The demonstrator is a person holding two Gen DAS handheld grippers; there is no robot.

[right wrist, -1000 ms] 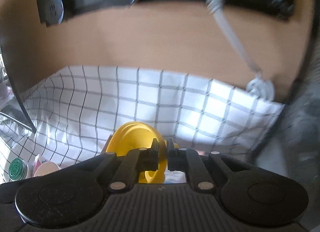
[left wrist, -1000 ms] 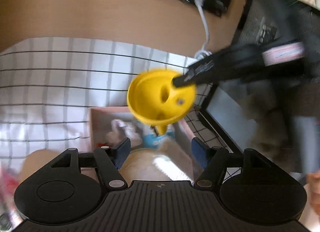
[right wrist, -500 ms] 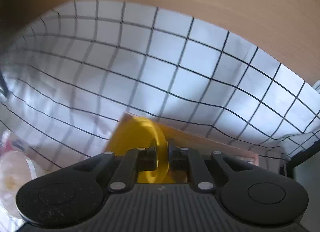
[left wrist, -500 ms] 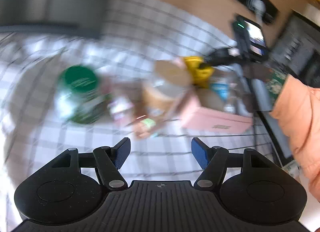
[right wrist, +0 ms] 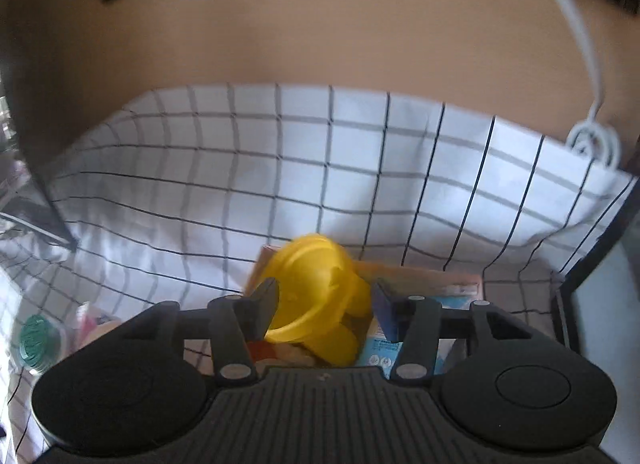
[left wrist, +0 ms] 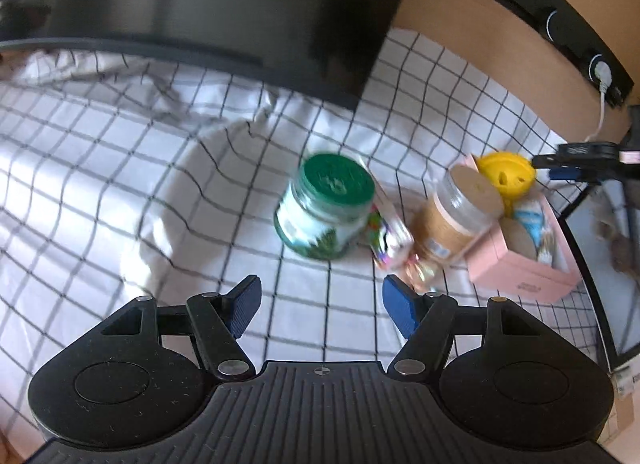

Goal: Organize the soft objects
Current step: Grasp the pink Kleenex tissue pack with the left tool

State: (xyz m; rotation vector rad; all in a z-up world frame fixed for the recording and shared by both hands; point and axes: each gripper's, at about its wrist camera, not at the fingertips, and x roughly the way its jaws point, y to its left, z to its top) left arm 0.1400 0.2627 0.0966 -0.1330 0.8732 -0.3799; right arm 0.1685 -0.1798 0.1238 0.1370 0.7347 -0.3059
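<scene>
Right claw (right wrist: pixel 326 304): we find its jaws opening, the pads no longer pressing on the yellow toy (right wrist: pixel 316 296) that sits between them. A second ago they were clenched on that toy; we judge this a release.
Left claw (left wrist: pixel 320 302): released, jaws wide apart and empty. It has swung away from the box and now looks across the checked cloth (left wrist: pixel 120 191).
Yellow toy, place: at the far end of the pink box (left wrist: pixel 520 268), at 2 o'clock in the left view, partly above the rim. Whether it has settled inside we cannot tell.
Meaning for the task: we judge one soft item delivered to the box, and the left claw seeking the next.
Candidates: a crinkly packet (left wrist: pixel 390 240) lies at 1 o'clock in the left view, between the green-lidded jar (left wrist: pixel 328 211) and the tan-lidded jar (left wrist: pixel 460 219), touching or nearly touching both. We judge the jars hard and not for sorting.
Box contents: a blue-and-white pack (left wrist: pixel 534 219) and a pale round item; blurred, not identified.
Hidden or cut off: the near end of the box is covered by the right claw's body in its own view. The dark panel (left wrist: pixel 200 3) at 12 o'clock hides the cloth behind it. The right edge of the left view shows dark gear we cannot make out.
Image quality: both views smeared by motion; labels unreadable.
</scene>
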